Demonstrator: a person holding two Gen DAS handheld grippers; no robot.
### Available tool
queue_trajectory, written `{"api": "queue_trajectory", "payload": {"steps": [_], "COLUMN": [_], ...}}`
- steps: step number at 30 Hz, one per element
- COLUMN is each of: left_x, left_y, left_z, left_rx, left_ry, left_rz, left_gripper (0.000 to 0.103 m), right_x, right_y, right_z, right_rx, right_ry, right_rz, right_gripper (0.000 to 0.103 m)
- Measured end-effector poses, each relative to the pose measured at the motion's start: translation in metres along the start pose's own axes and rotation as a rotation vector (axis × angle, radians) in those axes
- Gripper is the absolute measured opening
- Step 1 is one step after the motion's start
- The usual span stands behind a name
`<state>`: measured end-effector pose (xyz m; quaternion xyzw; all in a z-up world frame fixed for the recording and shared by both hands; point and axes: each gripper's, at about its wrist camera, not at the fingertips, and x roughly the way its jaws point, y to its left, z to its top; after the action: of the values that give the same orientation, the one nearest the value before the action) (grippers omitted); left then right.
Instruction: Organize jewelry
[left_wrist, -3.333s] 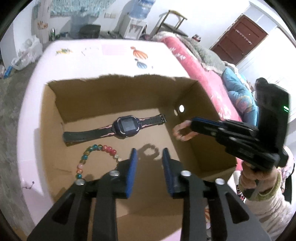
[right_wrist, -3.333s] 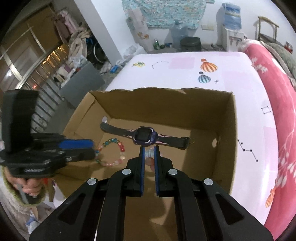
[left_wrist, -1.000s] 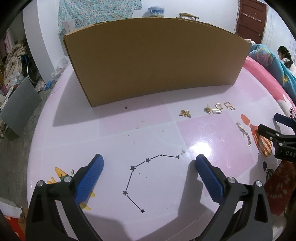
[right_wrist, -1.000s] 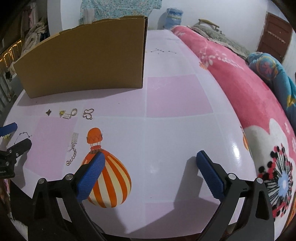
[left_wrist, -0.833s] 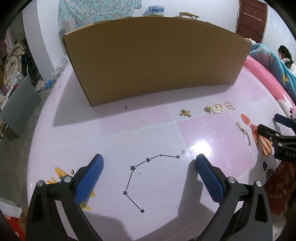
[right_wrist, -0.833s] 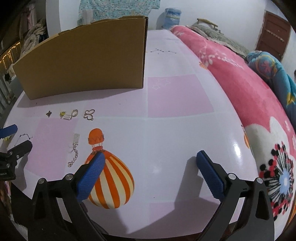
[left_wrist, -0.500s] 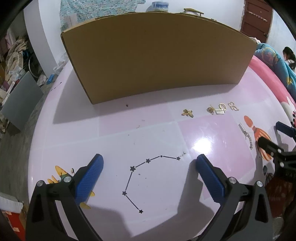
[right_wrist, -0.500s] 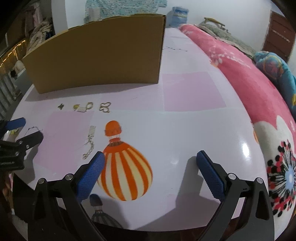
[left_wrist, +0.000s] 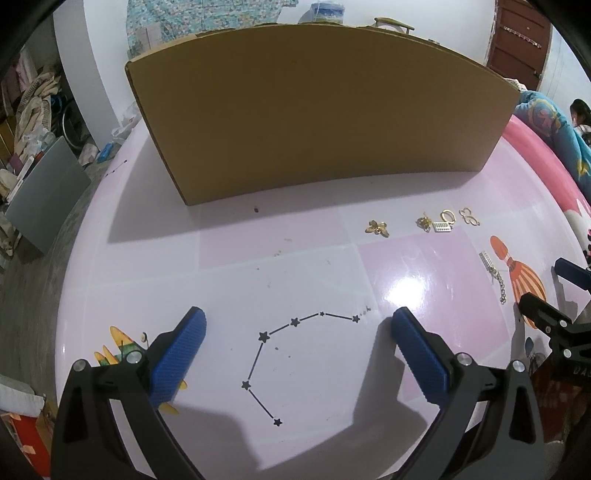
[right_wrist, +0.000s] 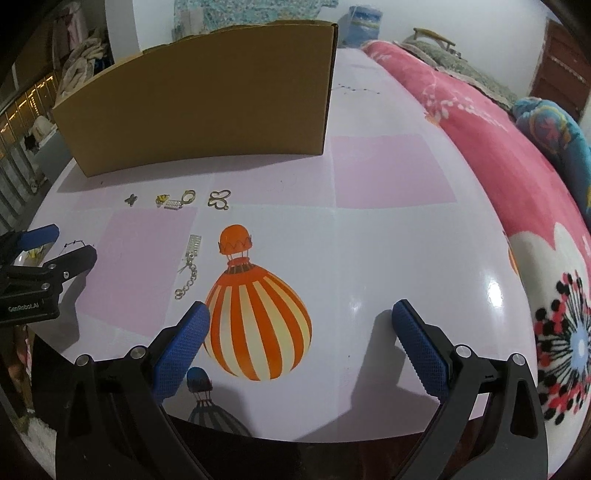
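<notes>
left gripper (left_wrist: 297, 334) spread wide over the pink table (left_wrist: 229, 258), holding nothing; right gripper (right_wrist: 301, 325) likewise splayed, empty, above the balloon print (right_wrist: 255, 325). just beyond, silver chain charm (right_wrist: 190, 264) flat on the table. farther, gold trinkets (right_wrist: 184, 199) in a row. behind, cardboard box (right_wrist: 207, 96) upright.

A pink blanket (right_wrist: 491, 147) lies along the table's (right_wrist: 388, 240) far side, with a blue patterned quilt (right_wrist: 554, 129) beyond it. A grey panel (left_wrist: 44, 199) leans on the floor; a dark red door (left_wrist: 517, 44) stands behind.
</notes>
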<state>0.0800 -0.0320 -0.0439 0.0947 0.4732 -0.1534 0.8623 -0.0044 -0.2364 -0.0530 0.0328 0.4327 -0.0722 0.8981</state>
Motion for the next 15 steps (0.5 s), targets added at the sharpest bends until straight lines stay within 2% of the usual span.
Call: {"api": "queue_trajectory", "payload": {"steps": [6, 15], "left_x": [0.0027, 0.0002], "left_y": [0.0002, 0.0004], "left_z": [0.004, -0.0019], "left_rx": [0.001, 0.002], "left_ry": [0.024, -0.032], "left_rz": [-0.001, -0.001], "left_gripper": [0.099, 0.099], "right_x": [0.0009, 0.0025], "right_y": [-0.0014, -0.0065], "right_z": [0.0028, 0.0033], "right_rx": [-0.031, -0.08], "right_ry": [0.041, 0.049], "right_rz": [0.034, 0.064], "right_gripper": [0.095, 0.095]}}
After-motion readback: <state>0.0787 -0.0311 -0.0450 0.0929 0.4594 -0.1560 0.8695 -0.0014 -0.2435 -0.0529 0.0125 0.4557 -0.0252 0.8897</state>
